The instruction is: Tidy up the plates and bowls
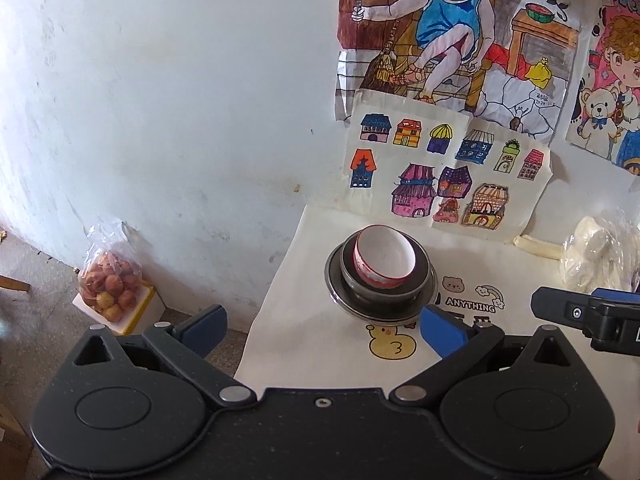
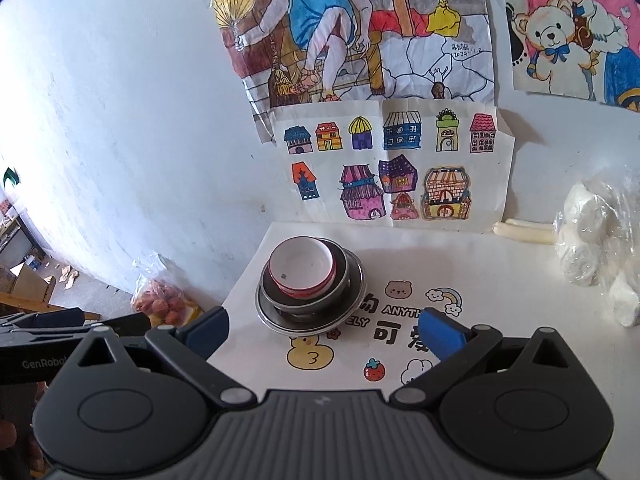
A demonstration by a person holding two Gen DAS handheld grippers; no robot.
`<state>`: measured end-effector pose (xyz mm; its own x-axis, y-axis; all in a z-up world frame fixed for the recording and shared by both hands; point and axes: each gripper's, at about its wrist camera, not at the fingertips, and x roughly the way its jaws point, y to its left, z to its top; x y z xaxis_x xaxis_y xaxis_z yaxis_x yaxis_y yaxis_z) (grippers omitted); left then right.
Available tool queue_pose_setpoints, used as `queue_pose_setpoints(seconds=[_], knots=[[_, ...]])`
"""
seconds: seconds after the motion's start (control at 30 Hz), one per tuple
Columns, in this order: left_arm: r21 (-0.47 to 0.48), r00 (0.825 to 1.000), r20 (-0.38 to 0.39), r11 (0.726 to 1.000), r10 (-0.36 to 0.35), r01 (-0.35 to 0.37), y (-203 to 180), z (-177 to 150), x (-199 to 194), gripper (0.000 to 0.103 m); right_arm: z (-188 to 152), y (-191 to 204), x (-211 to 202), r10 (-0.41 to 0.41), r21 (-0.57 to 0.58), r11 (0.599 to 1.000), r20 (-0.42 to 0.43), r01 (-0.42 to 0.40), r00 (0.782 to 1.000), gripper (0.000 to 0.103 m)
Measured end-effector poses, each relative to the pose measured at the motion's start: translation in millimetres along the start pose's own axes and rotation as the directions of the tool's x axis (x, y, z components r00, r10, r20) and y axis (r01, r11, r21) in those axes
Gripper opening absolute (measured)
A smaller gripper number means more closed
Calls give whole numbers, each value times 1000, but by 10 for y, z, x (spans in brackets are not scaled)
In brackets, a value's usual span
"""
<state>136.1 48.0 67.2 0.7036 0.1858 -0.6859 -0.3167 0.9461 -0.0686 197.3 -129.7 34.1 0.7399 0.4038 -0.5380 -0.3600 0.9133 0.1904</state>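
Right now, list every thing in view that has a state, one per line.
Red-and-white bowl: upright, empty, tilted, nested in the steel bowl.
Steel bowl: upright, sitting on the steel plate.
Steel plate: flat on the tablecloth.
Left claw: open, holding nothing.
Right claw: open, holding nothing.
Bag of fruit: closed, on a white box on the floor.
Plastic bag of white items: on the table, right side.

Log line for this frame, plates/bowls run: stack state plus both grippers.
stack: red-and-white bowl in metal bowl on metal plate | left gripper: open, empty | right gripper: open, empty
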Motion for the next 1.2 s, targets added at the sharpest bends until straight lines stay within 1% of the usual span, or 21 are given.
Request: queue_pose_setpoints(seconds=[0.17,0.37,0.5,0.73,0.8,0.87,0.93,1.0,1.1,1.2], knots=[[16,1000,0,999,-28,28,88,-47,21,102,-80,66,-12,-32,7,999,-4,32,999,103],[55,996,5,995,-89,89,213,-80,83,102,-167,163,-42,-91,30,995,9,90,996,103],[100,991,1,987,-130,129,312,-69,150,102,-217,271,-75,-137,45,990,17,136,990,103],[181,972,22,957,-233,225,521,-83,184,102,-337,471,-118,-218,113,970,31,214,975,103],[201,973,24,954,-231,221,578,-89,197,102,-388,543,-119,-236,128,965,33,230,971,103],[228,979,27,955,-203,191,612,-94,218,102,-452,620,-115,-253,135,960,34,247,967,103],[259,981,39,950,-192,175,657,-125,229,102,-541,717,-124,-274,142,954,52,265,960,103],[280,978,41,942,-203,184,698,-142,234,102,-610,800,-133,-291,141,949,61,281,955,103],[289,971,30,932,-238,219,768,-175,242,102,-682,899,-137,-310,155,942,58,298,949,103],[285,968,23,930,-249,232,836,-217,255,102,-732,975,-148,-332,161,934,56,320,941,103]])
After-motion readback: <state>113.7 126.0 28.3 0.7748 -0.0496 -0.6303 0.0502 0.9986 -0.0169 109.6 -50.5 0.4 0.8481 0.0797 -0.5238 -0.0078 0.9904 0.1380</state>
